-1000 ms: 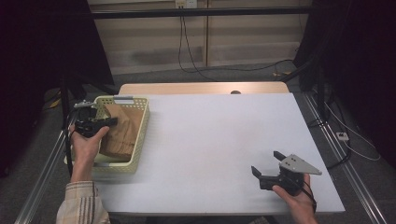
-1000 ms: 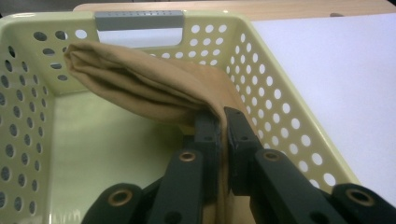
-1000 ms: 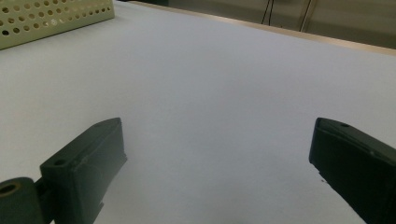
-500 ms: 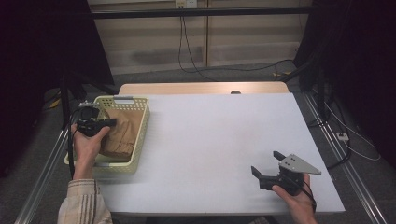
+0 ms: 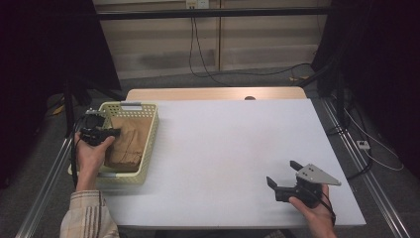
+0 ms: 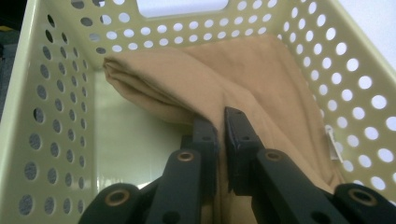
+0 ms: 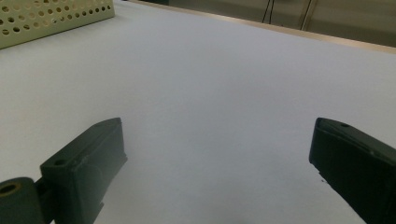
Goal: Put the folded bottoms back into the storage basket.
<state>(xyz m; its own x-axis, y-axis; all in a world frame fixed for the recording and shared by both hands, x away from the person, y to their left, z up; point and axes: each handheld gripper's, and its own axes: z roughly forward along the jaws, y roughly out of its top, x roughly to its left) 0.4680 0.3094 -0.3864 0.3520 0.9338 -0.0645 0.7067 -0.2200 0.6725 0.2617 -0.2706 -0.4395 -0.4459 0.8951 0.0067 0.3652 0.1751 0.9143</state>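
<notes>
Left tool (image 6: 220,135) shifted slightly w/ tan cloth (image 6: 261,88) pinched, in basket (image 6: 60,121).

Black two-jaw grippers: right gripper (image 5: 282,182) bears a grey triangular plate; a checked, perhaps plaid, sleeve (image 5: 89,218) at seven o'clock.
</notes>
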